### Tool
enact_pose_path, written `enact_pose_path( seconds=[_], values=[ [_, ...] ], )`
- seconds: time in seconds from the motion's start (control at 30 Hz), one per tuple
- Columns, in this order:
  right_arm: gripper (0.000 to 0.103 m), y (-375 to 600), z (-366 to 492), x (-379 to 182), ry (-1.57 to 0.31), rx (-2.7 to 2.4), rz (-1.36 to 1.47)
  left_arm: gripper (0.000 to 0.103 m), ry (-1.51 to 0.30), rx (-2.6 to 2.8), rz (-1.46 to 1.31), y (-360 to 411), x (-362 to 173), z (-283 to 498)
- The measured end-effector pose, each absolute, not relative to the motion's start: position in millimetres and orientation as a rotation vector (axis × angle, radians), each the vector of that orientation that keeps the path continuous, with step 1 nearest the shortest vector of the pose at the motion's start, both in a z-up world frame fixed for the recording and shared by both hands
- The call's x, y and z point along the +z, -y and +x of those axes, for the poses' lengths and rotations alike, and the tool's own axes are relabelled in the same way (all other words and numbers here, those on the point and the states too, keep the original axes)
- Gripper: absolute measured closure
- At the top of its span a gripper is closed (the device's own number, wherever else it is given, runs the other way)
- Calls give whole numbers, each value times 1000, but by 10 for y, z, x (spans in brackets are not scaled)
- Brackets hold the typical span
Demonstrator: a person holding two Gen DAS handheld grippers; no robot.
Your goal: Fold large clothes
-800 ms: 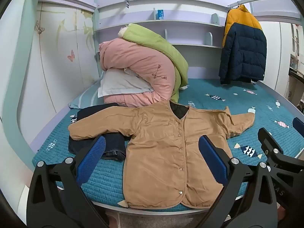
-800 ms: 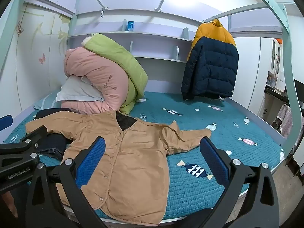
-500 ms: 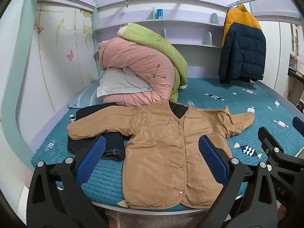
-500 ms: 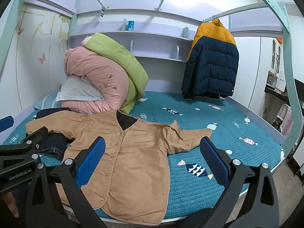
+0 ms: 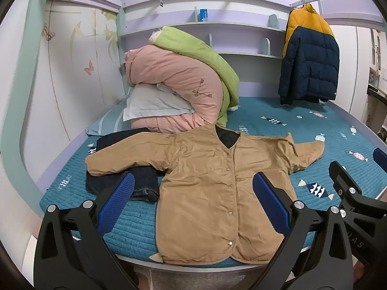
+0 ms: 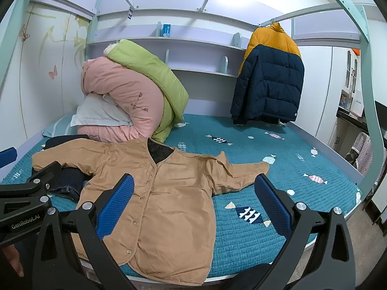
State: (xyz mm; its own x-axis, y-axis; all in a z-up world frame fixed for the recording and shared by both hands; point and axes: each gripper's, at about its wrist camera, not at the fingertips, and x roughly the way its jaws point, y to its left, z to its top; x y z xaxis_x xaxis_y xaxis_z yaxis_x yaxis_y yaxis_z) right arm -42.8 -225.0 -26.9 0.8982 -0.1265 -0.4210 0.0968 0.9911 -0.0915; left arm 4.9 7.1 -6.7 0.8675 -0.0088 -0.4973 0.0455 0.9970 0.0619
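At the left of the bed (image 5: 145, 217), the tan jacket's (image 5: 217, 181) left sleeve (image 5: 125, 157) lies across a dark pair of jeans (image 5: 142, 183), and that overlap is the first hazard: a claw that bites too deep at the cuff is likely to catch the denim as well and drag both garments together. The left claw (image 5: 191, 205) hangs with its jaws wide and nothing between them, near the edge of the bed and above the jacket's lower left part. The jacket itself lies face up and buttoned, spread flat on the teal quilt with its hem at the near edge of the mattress; the hem seems to reach slightly past that edge, so a pull toward the near side could slide the whole garment off the bed. Its fabric looks thin and slippery, and it may bunch or slip from a shallow pinch, leaving a crooked fold. The right sleeve (image 6: 241, 171) is already creased and partly doubled near the shoulder, which could trap a wrinkle inside the fold unless it is smoothed. The right claw (image 6: 193, 203) is likewise wide and empty, above the jacket's right side, with the left tool close beside it, so the two could collide when both reach inward.
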Motion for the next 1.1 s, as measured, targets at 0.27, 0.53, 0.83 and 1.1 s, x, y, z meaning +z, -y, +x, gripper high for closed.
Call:
enact_pose_path(
  seconds=[0.27,0.53,0.83,1.1],
  values=[
    [7,2269,-420,-278,-452,-110,-64,5,-514,-14,92,-61,-77,36],
    [7,2267,-426,-291,-451,-111,-64,5,-517,-14,89,-53,-96,19],
    [7,2257,-420,-289,-452,-112,-67,5,-527,-16,80,-48,-109,26],
    [7,2296,-419,-291,-456,-109,-64,5,-531,-16,80,-52,-121,26]
  ],
)
